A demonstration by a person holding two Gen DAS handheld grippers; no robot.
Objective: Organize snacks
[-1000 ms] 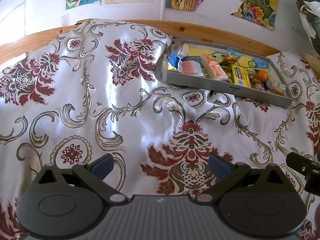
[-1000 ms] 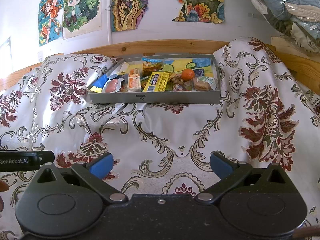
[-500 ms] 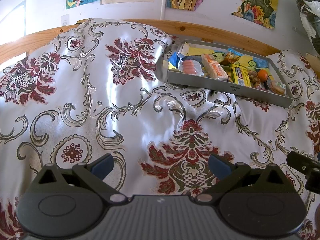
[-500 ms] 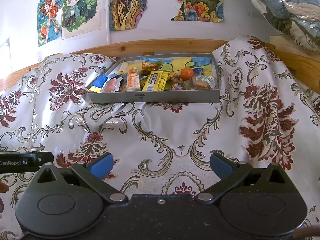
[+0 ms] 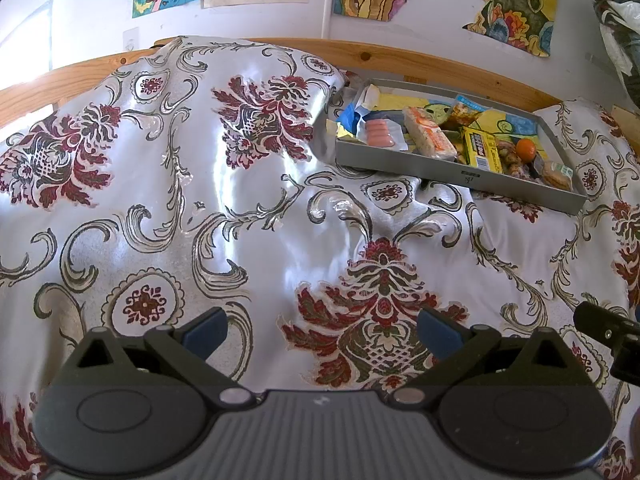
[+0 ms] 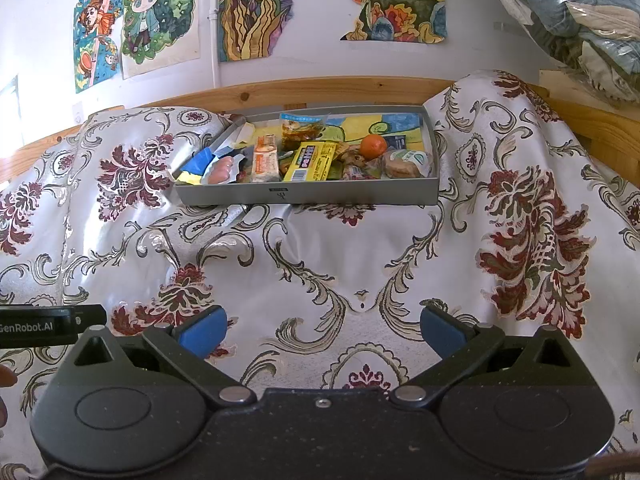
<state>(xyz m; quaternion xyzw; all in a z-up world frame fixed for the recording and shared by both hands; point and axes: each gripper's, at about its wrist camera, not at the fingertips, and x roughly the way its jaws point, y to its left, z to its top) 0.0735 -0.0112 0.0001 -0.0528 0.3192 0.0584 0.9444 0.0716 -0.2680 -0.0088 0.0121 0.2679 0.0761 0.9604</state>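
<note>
A grey tray [image 6: 308, 195] of snacks rests on a flowered cloth near a wooden rail. Inside lie a yellow packet [image 6: 310, 161], an orange fruit [image 6: 373, 146], a wrapped bun [image 6: 406, 164], an orange-white bar [image 6: 265, 159] and a pink sausage pack [image 6: 222, 170]. The same tray [image 5: 456, 169] shows at upper right in the left wrist view, with the yellow packet [image 5: 481, 155] and orange fruit [image 5: 525, 149]. My left gripper [image 5: 320, 334] and my right gripper [image 6: 320, 330] both stand open and empty, well short of the tray, over the cloth.
The shiny flowered cloth [image 6: 320, 264] is humped on both sides of the tray. A wooden rail [image 6: 320, 90] and a wall with drawings stand behind. Bagged clothes [image 6: 580, 4] hang at upper right. The other gripper's body [image 6: 44, 326] shows at the left edge.
Both views have crept slightly; the tray sits a touch lower in each frame. The jaws have kept the same wide spread.
</note>
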